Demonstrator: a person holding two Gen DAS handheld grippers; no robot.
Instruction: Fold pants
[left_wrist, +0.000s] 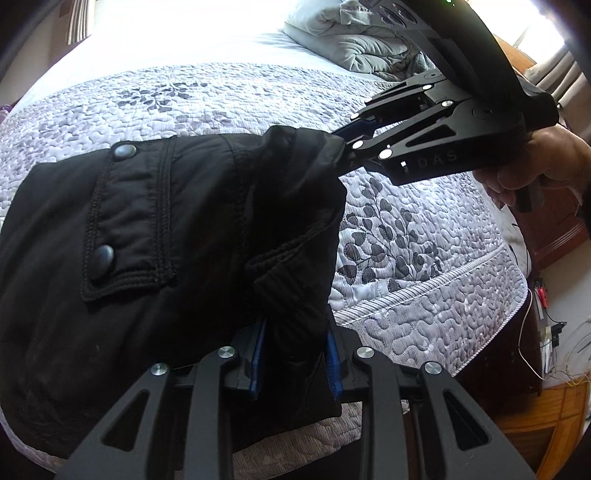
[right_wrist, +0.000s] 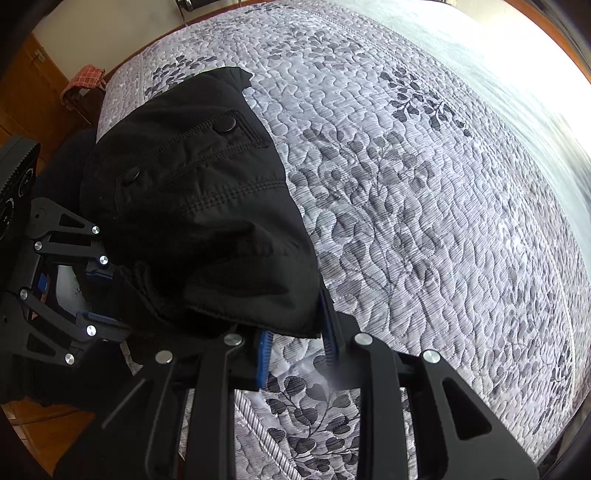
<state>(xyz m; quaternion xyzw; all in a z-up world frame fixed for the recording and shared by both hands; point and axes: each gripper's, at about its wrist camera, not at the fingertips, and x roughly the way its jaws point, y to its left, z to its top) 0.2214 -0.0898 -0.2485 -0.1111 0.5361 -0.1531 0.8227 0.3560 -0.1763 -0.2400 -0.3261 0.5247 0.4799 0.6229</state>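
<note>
Left gripper (left_wrist: 295, 363): closest to the lens, blue pads (left_wrist: 258, 354) set fairly wide with a thick bunch of black cloth between them; they look clamped on the pants, though the fabric hides the actual contact.
Right gripper (right_wrist: 295, 343): fingers straddle the hem corner of the cloth; its own view leaves daylight beside the left pad, so I cannot tell whether it pinches. From the left camera its tips sit right at the far fabric edge.
Pants (left_wrist: 166, 229): black, bunched into a compact bundle with a snap-buttoned pocket flap on top, resting near the bed's edge.
Progress: by my reading, at least one fold is in and the bundle is short, but edges are lumpy; squaring and flattening remain.
Quilt (right_wrist: 424, 184): grey leaf-print, spreading out beyond.
Pillow (left_wrist: 343, 40): rumpled, far end.
</note>
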